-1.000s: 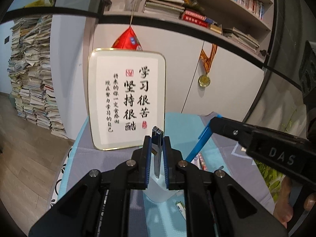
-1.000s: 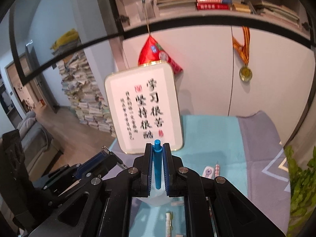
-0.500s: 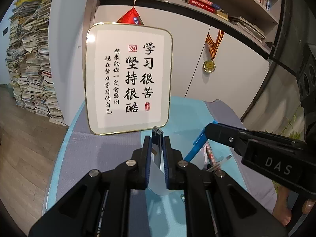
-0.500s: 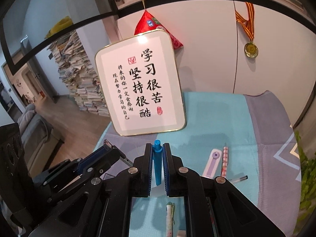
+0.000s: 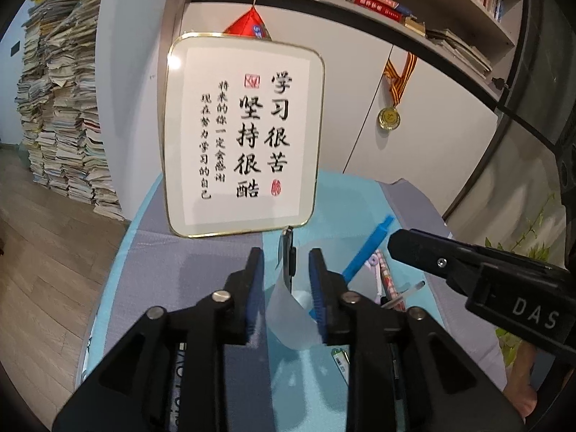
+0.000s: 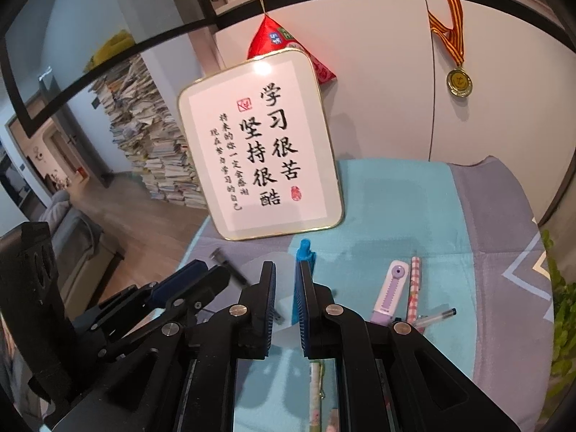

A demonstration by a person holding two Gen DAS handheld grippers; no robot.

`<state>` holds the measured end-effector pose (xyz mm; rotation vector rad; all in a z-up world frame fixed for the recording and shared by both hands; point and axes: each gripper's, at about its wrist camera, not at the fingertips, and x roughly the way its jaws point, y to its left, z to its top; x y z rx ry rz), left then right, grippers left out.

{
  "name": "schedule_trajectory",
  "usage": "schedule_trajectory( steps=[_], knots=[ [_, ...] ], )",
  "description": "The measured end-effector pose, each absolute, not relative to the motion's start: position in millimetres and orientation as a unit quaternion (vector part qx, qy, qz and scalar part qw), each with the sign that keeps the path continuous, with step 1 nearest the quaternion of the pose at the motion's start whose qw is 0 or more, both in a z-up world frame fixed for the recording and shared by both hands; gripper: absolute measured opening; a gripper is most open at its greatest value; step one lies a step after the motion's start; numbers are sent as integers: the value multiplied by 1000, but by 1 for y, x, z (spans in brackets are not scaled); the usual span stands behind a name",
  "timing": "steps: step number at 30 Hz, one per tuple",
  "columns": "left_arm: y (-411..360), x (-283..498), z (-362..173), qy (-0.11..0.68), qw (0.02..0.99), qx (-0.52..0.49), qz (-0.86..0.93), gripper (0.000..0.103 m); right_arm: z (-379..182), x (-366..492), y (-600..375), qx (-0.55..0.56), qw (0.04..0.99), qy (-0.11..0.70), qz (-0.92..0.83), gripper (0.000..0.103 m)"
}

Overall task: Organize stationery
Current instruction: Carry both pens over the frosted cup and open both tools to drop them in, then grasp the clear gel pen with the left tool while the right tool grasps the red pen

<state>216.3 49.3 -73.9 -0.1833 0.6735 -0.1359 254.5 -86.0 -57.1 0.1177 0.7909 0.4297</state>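
Note:
Both grippers hang over a translucent cup (image 5: 293,318) on the blue-and-grey cloth. My left gripper (image 5: 286,270) is open; a dark pen (image 5: 287,259) stands free between its fingers, its lower end in the cup. My right gripper (image 6: 288,288) is open too; a blue pen (image 6: 304,270) leans against its right finger. The blue pen also shows in the left wrist view (image 5: 370,248). The dark pen's tip (image 6: 225,259) sticks out beside the left gripper in the right wrist view.
A framed calligraphy board (image 5: 244,140) stands upright at the back of the table. A purple cutter (image 6: 390,289), a patterned pen (image 6: 414,284) and a clear pen (image 6: 433,316) lie to the right. Another pen (image 6: 316,388) lies below the right gripper. A cabinet wall with a medal (image 6: 459,81) is behind.
Both grippers have opened: the left let go of the dark pen and the right of the blue pen. Both dropped lower and closer to the cup.

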Motion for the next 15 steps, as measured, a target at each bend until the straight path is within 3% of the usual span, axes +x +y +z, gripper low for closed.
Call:
schedule_trajectory(
  steps=[15],
  knots=[
    [5, 178, -50, 290, 948, -36, -122, 25, -47, 233, -159, 106, 912, 368, 149, 11]
  ],
)
